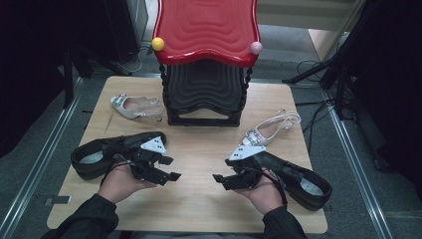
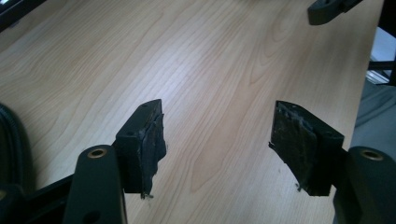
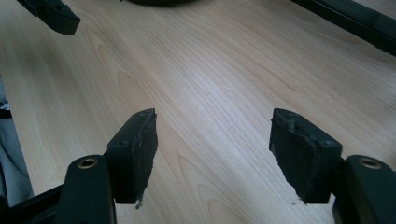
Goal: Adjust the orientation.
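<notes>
In the high view my left gripper lies over the wooden table, left of centre, and its jaws stand open with nothing between them. Facing it from the right is my right gripper, also open and empty. The left gripper view has its own gripper wide apart above bare wood, worn pads showing. In the right gripper view that gripper hangs the same way over bare wood. A black shoe rests behind my left hand. A second black shoe lies by my right hand.
A shoe rack with a red wavy top stands at the table's far middle. One silver heeled sandal sits left of it, another silver sandal to its right. Cables and dark stands surround the table.
</notes>
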A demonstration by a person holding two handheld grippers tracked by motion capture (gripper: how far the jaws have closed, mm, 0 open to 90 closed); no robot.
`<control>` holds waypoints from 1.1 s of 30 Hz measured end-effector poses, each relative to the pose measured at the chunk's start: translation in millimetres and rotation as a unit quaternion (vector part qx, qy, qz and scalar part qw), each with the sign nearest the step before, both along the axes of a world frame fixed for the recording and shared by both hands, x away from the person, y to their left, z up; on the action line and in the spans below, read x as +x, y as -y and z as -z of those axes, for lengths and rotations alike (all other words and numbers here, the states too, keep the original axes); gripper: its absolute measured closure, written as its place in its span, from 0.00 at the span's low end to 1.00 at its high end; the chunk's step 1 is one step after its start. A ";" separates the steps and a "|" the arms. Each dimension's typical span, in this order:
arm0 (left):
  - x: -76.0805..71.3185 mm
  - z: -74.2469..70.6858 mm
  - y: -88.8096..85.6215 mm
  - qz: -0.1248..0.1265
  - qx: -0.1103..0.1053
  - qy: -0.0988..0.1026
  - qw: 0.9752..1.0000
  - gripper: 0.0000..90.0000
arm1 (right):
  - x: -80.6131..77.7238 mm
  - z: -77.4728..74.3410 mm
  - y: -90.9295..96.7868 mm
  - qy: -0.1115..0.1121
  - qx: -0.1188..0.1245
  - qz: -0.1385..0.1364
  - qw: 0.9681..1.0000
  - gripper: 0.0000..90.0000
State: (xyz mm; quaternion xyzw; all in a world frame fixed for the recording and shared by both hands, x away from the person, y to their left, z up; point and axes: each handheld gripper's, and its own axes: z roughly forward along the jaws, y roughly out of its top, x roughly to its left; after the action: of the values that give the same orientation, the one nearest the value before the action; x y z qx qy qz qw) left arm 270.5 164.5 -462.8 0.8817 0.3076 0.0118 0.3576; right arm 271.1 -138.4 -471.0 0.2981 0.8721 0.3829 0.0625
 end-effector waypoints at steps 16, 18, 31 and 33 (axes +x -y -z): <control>0.1 -7.1 -11.3 0.002 -0.034 -0.029 0.999 0.39 | 2.7 -1.9 1.8 -0.008 0.010 -0.005 1.000 0.42; -0.5 -7.3 -12.4 0.000 -0.035 -0.027 0.999 0.39 | 2.8 -2.1 1.6 -0.008 0.010 -0.004 1.000 0.42; -5.3 -16.0 -43.5 -0.043 -0.026 -0.029 0.998 0.38 | 8.9 0.4 -9.3 -0.010 0.006 -0.037 0.999 0.43; -6.1 -17.3 -45.6 -0.043 -0.021 -0.028 0.998 0.38 | 9.0 0.4 -10.4 -0.013 0.007 -0.036 0.999 0.44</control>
State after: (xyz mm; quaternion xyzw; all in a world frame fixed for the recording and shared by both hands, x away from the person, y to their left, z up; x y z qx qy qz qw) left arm 264.5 210.1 -445.5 0.8600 0.3548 -0.0037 0.3667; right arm 280.2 -128.0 -471.4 0.2721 0.8801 0.3874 0.0355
